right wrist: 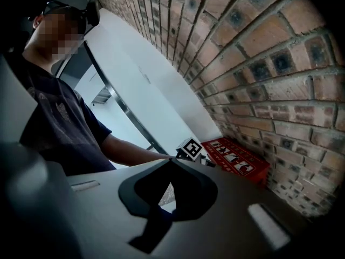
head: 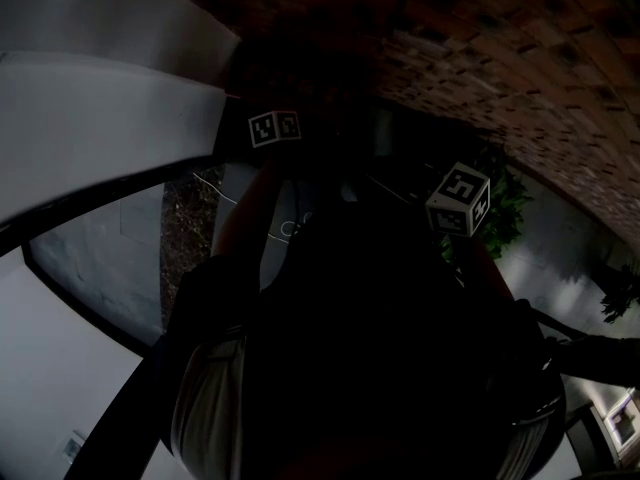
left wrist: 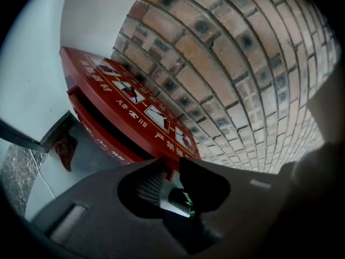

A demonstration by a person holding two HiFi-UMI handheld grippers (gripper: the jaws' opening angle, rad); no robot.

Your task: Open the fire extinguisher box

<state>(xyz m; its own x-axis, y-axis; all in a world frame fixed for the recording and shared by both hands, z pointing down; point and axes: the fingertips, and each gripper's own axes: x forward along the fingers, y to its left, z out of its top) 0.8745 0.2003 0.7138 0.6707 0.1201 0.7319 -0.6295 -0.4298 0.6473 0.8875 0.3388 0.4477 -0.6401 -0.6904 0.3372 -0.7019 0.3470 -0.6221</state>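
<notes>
The head view gives me almost nothing: my own torso blacks out the middle of it, and only the two marker cubes, one on the left hand-held gripper and one on the right hand-held gripper, stand out of the dark. The fire extinguisher box is not visible there at all.

From the left gripper view I can see the fire extinguisher box, red, sitting low at the foot of the brick wall, where it meets a white wall. Its lid carries picture panels and white characters too skewed for me to read. A dark slot shows between the lid and the body below. The left hand-held gripper is clenched on a small red lip at the lid's near corner, though the jaw bodies mask most of the contact.

The right hand-held gripper holds nothing, its jaw tips closed together, and it is well apart from the box, which appears small behind the other gripper's cube.

The grey floor beside the box bears a reddish-brown scrap — cloth or leaf, I cannot tell — and a thin pale cord. Green plants stand along the wall in the head view, half lost in shadow.
</notes>
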